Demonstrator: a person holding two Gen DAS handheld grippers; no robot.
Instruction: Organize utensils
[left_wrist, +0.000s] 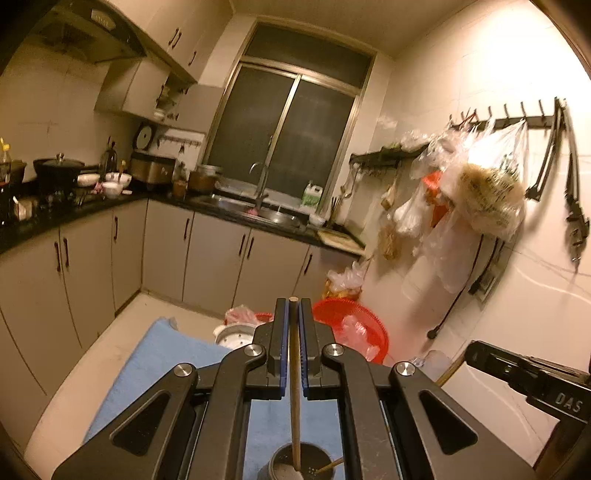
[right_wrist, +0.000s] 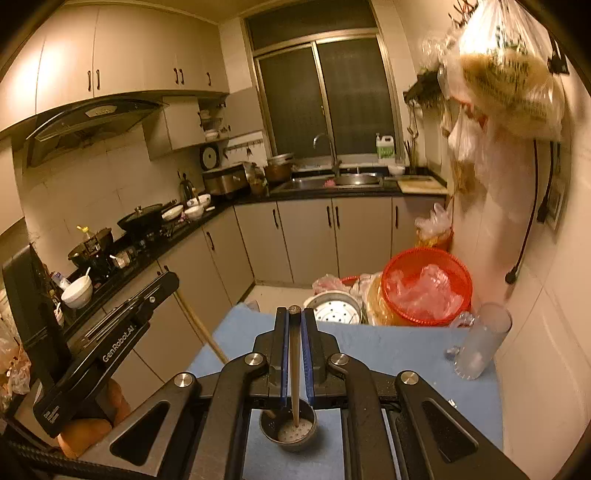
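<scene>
Between the blue pads of our left tongs (left_wrist: 293, 304) we pinch a slim wooden chopstick (left_wrist: 294, 369), its top end showing just past the fingertips and its lower end inside the round dark metal holder with a perforated base (left_wrist: 299, 465) at six o'clock in the left wrist view. A second stick (left_wrist: 330, 464) leans in that holder toward four o'clock.

Our right tongs (right_wrist: 294, 312) are likewise closed on a pale wooden chopstick (right_wrist: 294, 373), whose lower tip stands in the same perforated cup (right_wrist: 288, 428), at six o'clock in the right wrist view. The cup rests on a light blue cloth (right_wrist: 388, 350) that covers the counter.

On the cloth at three o'clock from the right tongs stands a clear glass mug (right_wrist: 480, 341), upright, near the white tiled wall. Beyond the cloth's far edge, at one o'clock, sits a red mesh plastic basket (right_wrist: 424, 273) with clear plastic bags inside, and just beside it at twelve o'clock a white perforated steamer plate (right_wrist: 334, 308).

At nine o'clock in the right wrist view, the black body of the left tool (right_wrist: 110, 332) reaches across, a hand (right_wrist: 88, 424) beneath it.
</scene>
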